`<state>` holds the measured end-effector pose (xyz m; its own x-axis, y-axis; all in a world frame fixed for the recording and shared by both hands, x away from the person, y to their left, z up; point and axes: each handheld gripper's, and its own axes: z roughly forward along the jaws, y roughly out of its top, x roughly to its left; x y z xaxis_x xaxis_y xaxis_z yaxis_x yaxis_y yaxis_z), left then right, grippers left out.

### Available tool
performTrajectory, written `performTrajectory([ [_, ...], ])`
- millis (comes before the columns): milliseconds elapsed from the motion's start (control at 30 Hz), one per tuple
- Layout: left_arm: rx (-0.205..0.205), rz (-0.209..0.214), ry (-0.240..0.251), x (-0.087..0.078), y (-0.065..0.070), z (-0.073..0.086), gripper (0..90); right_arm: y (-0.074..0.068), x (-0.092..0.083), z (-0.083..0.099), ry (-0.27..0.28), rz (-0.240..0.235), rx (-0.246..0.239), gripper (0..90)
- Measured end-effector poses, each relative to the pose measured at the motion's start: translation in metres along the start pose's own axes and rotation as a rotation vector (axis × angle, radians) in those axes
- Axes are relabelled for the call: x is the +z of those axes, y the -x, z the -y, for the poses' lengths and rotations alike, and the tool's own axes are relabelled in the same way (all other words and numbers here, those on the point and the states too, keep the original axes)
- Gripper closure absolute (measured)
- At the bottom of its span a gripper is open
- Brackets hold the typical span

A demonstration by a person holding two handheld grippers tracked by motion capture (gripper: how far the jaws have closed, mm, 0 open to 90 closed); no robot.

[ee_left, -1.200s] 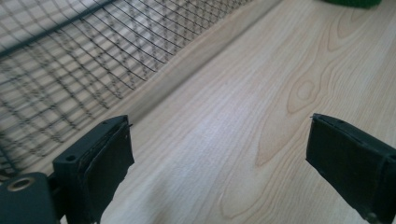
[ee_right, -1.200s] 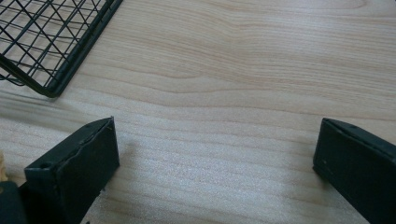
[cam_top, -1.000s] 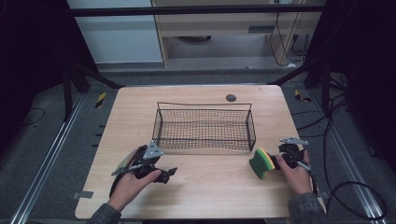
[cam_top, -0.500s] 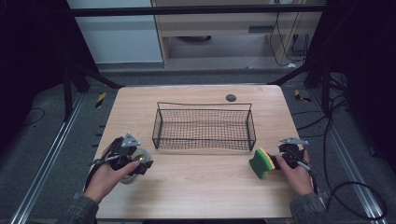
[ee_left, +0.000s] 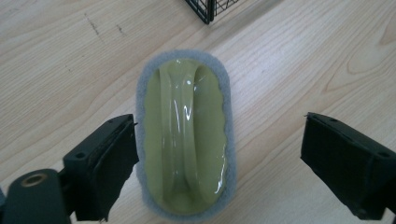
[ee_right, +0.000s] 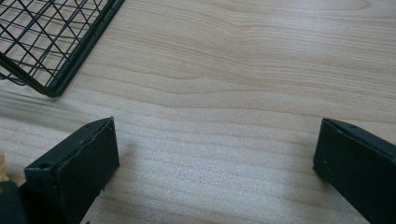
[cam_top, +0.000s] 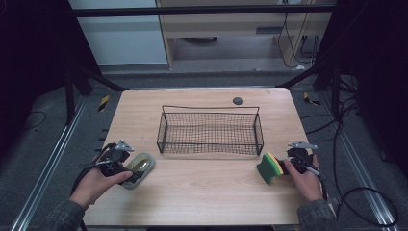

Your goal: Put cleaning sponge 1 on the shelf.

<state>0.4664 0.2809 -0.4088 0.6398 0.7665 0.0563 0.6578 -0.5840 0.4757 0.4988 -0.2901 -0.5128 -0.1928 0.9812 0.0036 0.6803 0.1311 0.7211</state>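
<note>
High view: basket (cam_top: 210, 131) mid-table; scrubber (cam_top: 139, 166) left edge.

your table (cam_top: 202, 192) is pale wood, matt, with clear grain lines and a few dark scratches. your basket (cam_top: 210, 131) is thin black wire mesh, smooth coated. the scrubber (ee_left: 185, 135) before your left gripper (ee_left: 219, 168) has a glossy, translucent yellow-green plastic handle on a fuzzy grey pad. its jaw faces look matt black and slightly rough. the sponge (cam_top: 267, 168) reads as soft foam, yellow on coarser green.
</note>
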Motion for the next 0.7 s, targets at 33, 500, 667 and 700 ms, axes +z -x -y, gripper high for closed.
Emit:
performTrajectory([
  [33, -0.001, -0.003, -0.004, 0.0, 0.0, -0.001, 11.6, 0.0, 0.0, 0.0, 0.0, 0.0, 0.0, 0.4],
  [500, 0.034, -0.005, -0.105, 0.007, -0.005, -0.017, 27.9, 0.0, -0.001, 0.0, 0.0, -0.006, -0.002, 0.5],
  [667, 0.043, -0.011, -0.128, 0.011, -0.007, -0.015, 33.5, 0.0, -0.001, 0.0, 0.001, -0.006, -0.002, 0.5],
  [700, 0.045, -0.013, -0.131, 0.011, -0.007, -0.015, 34.8, 0.0, -0.001, 0.0, 0.001, -0.006, -0.001, 0.5],
])
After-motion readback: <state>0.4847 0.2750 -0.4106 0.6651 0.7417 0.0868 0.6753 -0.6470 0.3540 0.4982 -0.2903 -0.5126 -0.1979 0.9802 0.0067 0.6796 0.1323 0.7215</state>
